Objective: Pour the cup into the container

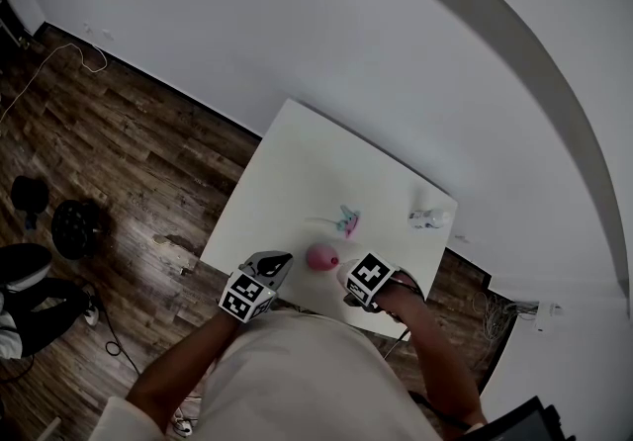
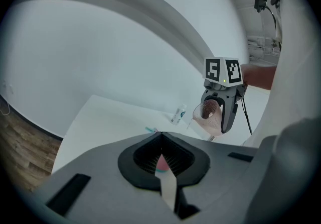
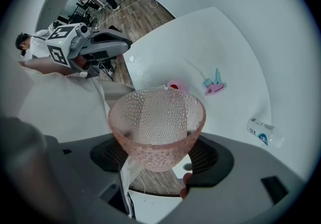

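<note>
**Head view:** A person is holding two grippers over the near edge of a white square counter (image 1: 297, 162). The left gripper (image 1: 280, 261) and the right gripper (image 1: 343, 271) are pointing toward each other. A small round pink container (image 1: 321, 256) is sitting on the counter between their jaws.

**Left gripper view:** The left jaws are pressing together with nothing in them, and a pink sliver is showing through the slit beneath them. Beyond the jaws and to their right, the right gripper is holding a pale pink dimpled glass cup (image 2: 206, 113). The cup is tilting, with something dark showing inside.

**Right gripper view:** The right jaws are clamping the cup by its sides. The container is standing just past the cup's rim. Farther ahead of the jaws a small teal-and-pink plastic piece (image 3: 214, 83) is lying on the counter. To the right of the jaws a small clear bottle with a blue label (image 3: 264, 131) is resting on its side.
</note>
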